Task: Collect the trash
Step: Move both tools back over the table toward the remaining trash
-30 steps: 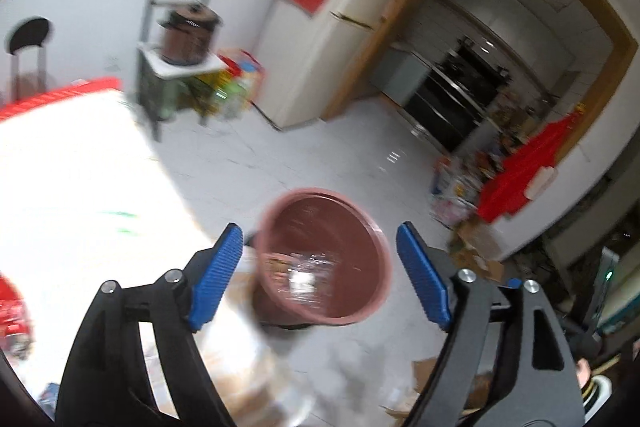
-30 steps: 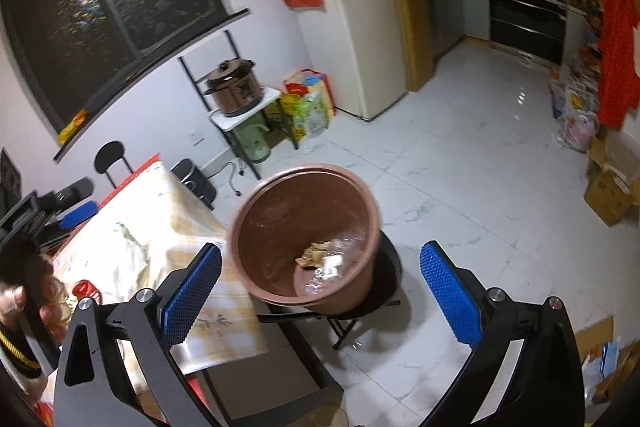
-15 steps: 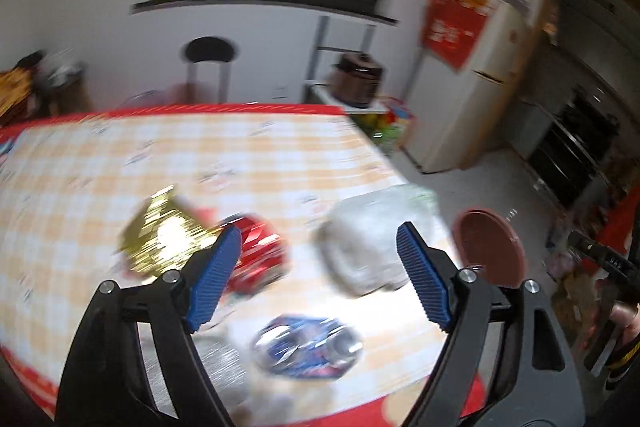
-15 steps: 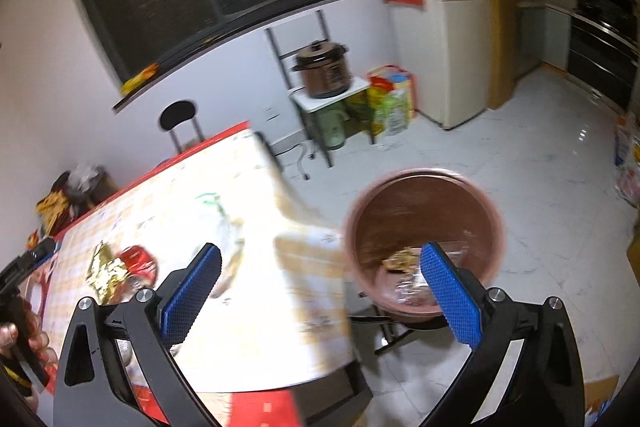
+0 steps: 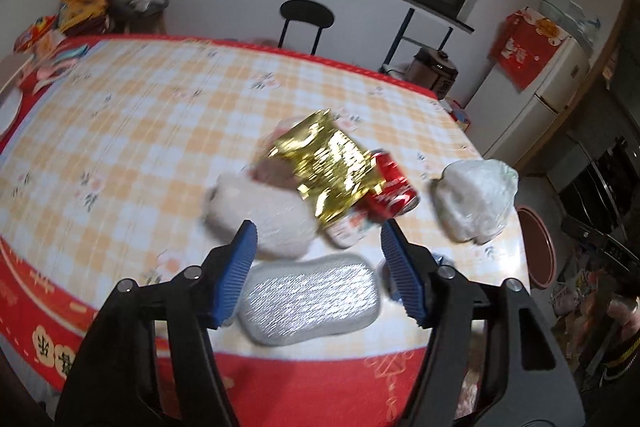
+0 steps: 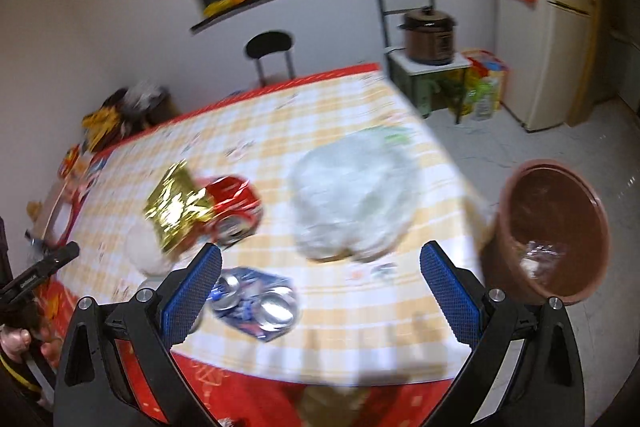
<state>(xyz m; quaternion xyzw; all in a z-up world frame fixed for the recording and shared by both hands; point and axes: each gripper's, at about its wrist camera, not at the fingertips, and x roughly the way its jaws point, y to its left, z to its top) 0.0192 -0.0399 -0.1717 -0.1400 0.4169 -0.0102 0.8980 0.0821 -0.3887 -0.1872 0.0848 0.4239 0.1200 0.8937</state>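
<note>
Left tongs (image 5: 316, 269) closing, nothing gripped; grey sponge (image 5: 310, 297) beneath, long axis crosswise, partly hidden. Gold wrapper (image 5: 330, 173) covers red can (image 5: 390, 189) on worktop (image 5: 132, 131). Right tongs (image 6: 320, 287) wide open, empty; plastic bag (image 6: 352, 195) blurred; brown bin (image 6: 554, 227) beside worktop edge.

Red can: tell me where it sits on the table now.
The red can lies on its side mid-table, partly under the gold wrapper, with the white plastic bag to its right.

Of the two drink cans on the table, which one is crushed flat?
The blue can near the table's front edge is crushed flat, both silver ends facing up. The red can, partly under the gold wrapper, lies on its side, still rounded.
</note>
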